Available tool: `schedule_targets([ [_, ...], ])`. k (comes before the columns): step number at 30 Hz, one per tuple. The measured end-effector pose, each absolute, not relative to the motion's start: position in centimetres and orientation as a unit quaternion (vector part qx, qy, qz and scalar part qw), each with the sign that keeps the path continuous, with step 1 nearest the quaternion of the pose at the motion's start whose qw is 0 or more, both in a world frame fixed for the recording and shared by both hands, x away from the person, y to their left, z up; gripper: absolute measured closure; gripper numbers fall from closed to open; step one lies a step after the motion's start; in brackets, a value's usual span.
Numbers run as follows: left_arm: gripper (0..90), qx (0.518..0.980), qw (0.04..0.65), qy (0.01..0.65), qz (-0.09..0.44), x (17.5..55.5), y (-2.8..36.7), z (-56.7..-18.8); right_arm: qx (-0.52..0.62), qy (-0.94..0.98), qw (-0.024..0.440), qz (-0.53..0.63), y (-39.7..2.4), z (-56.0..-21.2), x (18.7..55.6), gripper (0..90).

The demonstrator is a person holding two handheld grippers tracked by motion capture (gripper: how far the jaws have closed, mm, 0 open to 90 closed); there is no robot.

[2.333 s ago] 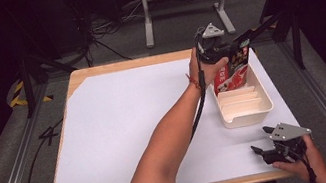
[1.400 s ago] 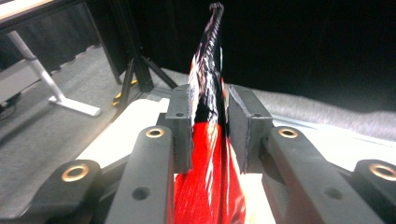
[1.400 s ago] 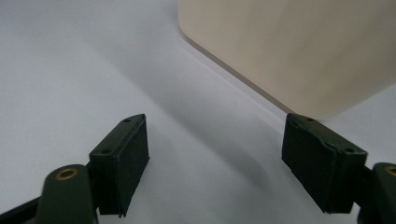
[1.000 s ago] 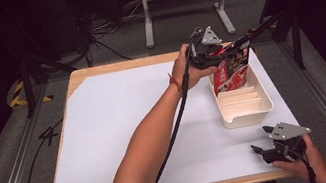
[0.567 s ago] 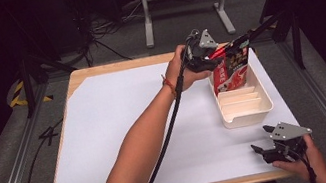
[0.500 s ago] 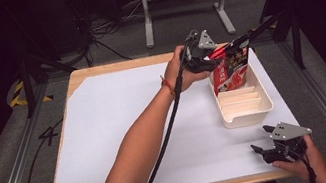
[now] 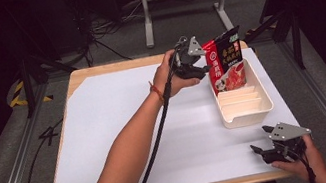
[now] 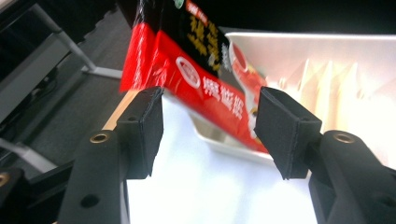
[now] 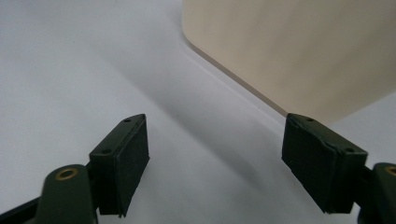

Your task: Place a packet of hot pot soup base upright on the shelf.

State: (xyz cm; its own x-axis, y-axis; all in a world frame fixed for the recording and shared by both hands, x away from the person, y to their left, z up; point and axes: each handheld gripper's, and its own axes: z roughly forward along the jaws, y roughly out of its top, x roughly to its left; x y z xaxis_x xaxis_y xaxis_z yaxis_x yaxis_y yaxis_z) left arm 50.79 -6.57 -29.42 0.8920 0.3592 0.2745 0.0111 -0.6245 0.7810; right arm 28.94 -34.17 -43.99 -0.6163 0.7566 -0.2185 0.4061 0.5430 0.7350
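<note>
Standing tilted in the tray [image 7: 245, 107], the red packet [image 7: 224, 60] sits beyond the left gripper's [image 8: 210, 121] parted jaws; right gripper [image 7: 265, 140] gapes too.

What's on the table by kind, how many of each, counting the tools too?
Red and black pouch: 1
Cream divided bin: 1
Handheld tools: 2, left tool and right tool
Total: 4

packet [image 7: 226, 61] standing in tray's [image 7: 245, 110] far end
</note>
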Motion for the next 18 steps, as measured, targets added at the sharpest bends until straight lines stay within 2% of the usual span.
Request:
schedule_targets([
  [7, 40.2, 0.881, 0.412, 0.102, 0.208, 50.4, -5.3, -30.1, 0.346, 0.838, 0.268, 0.327, -34.2, -44.0, 29.0, 23.0],
  [18, 31.6, 0.884, 0.400, 0.107, 0.217, 49.2, -2.6, -30.5, 0.343, 0.839, 0.268, 0.326, -34.0, -44.0, 28.9, 23.0],
])
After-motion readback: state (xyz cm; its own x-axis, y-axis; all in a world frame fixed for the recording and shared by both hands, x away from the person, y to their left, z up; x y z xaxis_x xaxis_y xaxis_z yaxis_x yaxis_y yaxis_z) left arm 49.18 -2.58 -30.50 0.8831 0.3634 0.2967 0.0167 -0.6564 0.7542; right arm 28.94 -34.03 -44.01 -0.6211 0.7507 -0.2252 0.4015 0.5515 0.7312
